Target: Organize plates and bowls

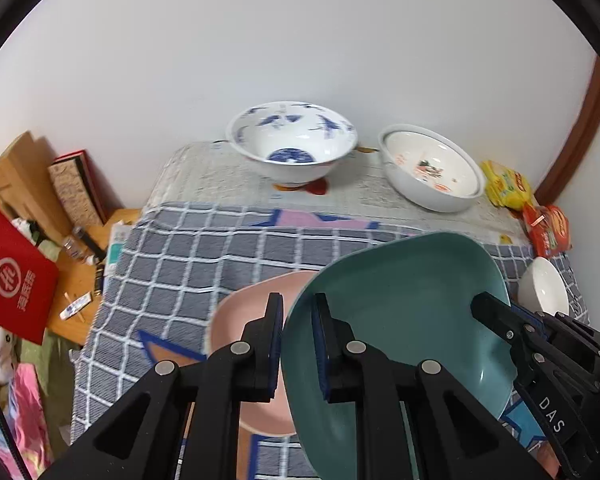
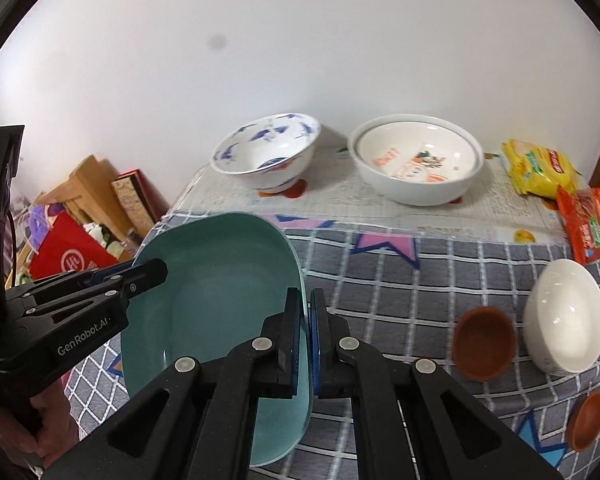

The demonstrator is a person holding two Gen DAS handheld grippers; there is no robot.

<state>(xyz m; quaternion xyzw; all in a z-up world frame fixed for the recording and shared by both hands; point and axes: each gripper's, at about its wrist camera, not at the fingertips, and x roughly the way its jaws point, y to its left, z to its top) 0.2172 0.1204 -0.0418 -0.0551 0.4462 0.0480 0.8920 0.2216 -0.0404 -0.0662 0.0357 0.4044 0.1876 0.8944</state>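
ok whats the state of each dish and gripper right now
teal plate: lifted, tilted, gripped on both rims
left gripper: shut on teal plate
right gripper: shut on teal plate
pink plate: flat on cloth
blue-patterned bowl: upright, empty
white bowl: tipped on its side

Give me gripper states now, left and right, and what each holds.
Left gripper: shut on the teal plate, fingers pinching its left rim.
Right gripper: shut on the same teal plate, fingers pinching its right rim.
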